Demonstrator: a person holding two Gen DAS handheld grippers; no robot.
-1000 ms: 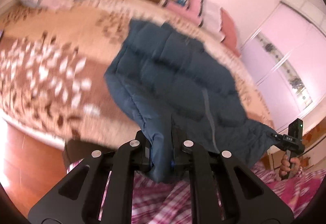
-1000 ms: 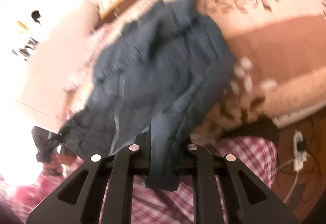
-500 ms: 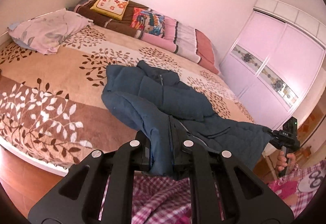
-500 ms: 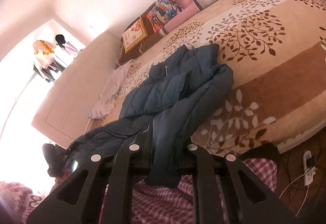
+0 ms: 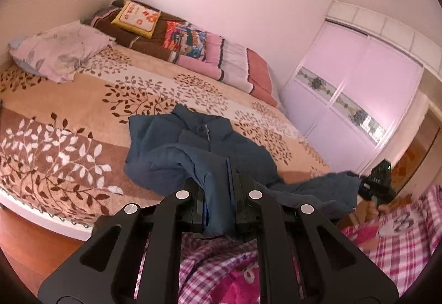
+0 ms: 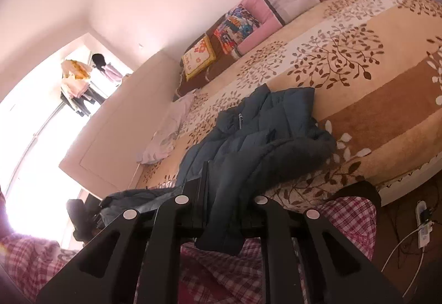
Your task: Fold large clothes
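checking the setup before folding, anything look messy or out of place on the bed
The blue jacket lies bunched near the bed's edge, not flat, its ends clamped in the left gripper and right gripper.

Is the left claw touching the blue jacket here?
Touching. The left wrist view shows the left claw shut on a fold of the jacket, fabric pinched between its fingers.

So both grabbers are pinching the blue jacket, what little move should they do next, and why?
Probably pull the two corners apart and towards the bed's edge. The left gripper and right gripper each clamp the hem of the blue jacket, whose upper part lies bunched on the bed, so it likely needs spreading flat before any fold.
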